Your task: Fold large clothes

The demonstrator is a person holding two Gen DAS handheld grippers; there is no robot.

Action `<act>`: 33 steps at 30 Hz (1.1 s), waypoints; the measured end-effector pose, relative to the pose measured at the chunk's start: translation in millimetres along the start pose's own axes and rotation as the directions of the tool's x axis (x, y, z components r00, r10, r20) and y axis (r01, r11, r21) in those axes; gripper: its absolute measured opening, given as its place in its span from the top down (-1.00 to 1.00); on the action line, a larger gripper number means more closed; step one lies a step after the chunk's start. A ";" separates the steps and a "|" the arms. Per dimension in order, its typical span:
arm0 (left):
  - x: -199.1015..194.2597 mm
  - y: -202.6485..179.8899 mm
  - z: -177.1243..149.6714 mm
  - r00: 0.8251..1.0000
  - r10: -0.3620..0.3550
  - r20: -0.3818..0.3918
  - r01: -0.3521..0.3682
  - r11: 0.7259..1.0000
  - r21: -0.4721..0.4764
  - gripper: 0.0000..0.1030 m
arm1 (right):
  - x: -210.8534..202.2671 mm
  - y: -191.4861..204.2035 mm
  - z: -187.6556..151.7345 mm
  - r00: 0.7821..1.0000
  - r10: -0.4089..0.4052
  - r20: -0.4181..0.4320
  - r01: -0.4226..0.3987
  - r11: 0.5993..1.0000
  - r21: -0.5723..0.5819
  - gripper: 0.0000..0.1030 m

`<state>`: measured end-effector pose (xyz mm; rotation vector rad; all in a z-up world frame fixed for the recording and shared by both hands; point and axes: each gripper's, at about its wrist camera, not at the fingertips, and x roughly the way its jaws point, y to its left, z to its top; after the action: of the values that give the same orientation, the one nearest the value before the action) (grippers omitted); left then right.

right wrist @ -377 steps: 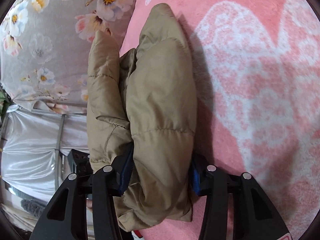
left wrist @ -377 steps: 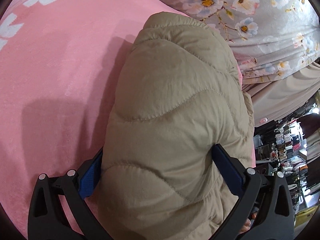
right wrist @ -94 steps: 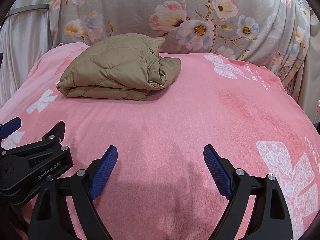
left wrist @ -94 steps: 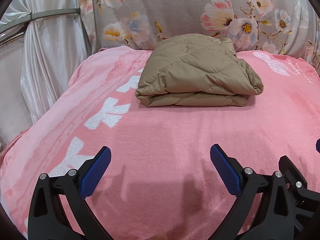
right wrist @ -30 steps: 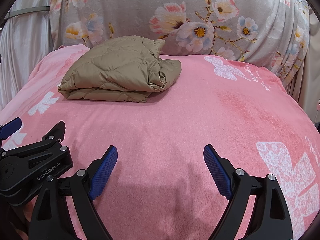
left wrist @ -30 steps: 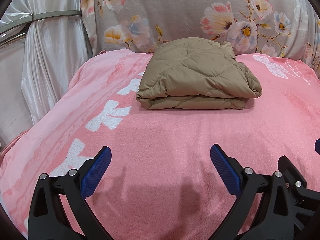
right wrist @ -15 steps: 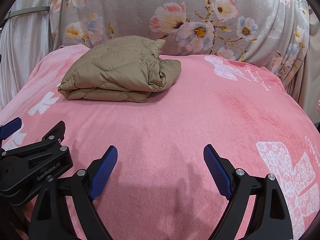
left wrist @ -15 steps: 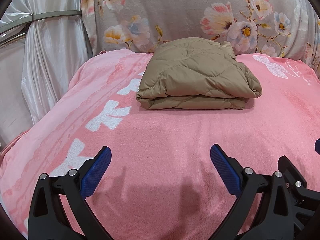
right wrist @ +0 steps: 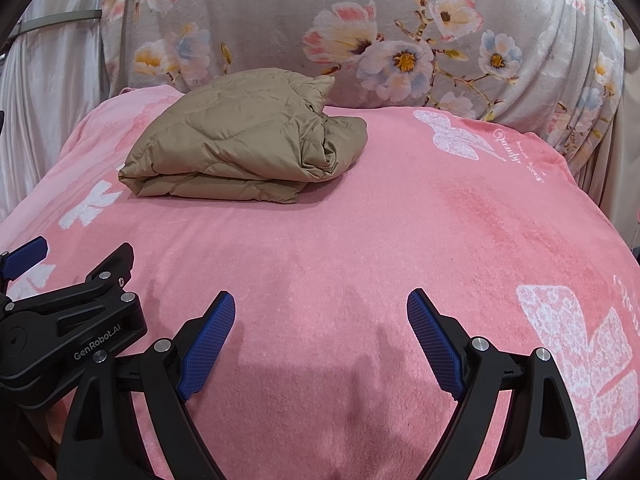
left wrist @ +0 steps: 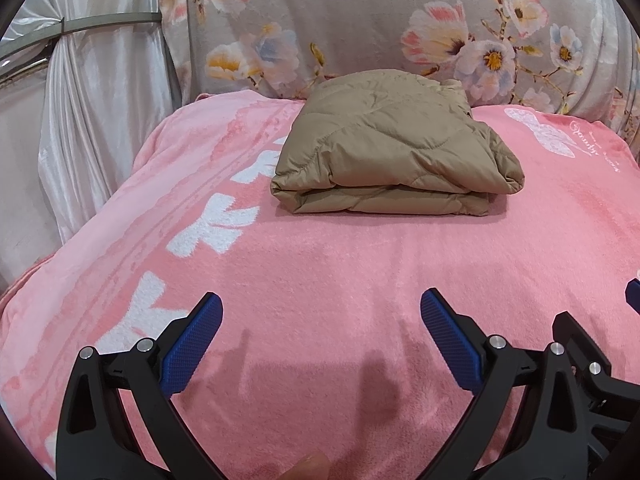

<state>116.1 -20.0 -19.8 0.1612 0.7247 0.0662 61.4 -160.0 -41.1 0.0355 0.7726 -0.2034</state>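
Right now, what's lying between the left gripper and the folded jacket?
Only bare pink blanket separates the left gripper from the folded jacket, seen in both wrist views.

1. One folded tan quilted jacket (left wrist: pixel 394 148).
2. One pink plush blanket (left wrist: pixel 360 272).
3. One grey floral fabric backdrop (left wrist: pixel 360 32).
4. One white satin curtain (left wrist: pixel 100 92).
5. Two grippers: left gripper (left wrist: pixel 321 308), right gripper (right wrist: pixel 321 303), each with two blue-padded fingers.

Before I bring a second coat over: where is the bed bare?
Bare blanket lies between the folded jacket and both open grippers, left and right, and right of the jacket. Crowded only at the jacket, against the floral backrest.
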 end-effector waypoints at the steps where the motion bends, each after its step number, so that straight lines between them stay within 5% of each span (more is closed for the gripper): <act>1: 0.8 0.5 -1.3 1.000 0.003 -0.002 -0.003 1.000 -0.001 -0.88 | -0.6 0.8 0.2 1.000 0.000 -0.002 0.000 1.000 0.000 -0.67; 33: -0.3 -5.9 -6.9 1.000 0.021 0.010 -0.021 1.000 -0.001 -0.78 | -2.0 12.7 -5.4 1.000 -0.023 0.011 0.022 1.000 0.020 -0.67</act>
<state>111.3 -25.0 -25.7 0.1682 0.7126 0.0856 58.8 -146.6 -44.1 0.0441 0.7605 -0.2323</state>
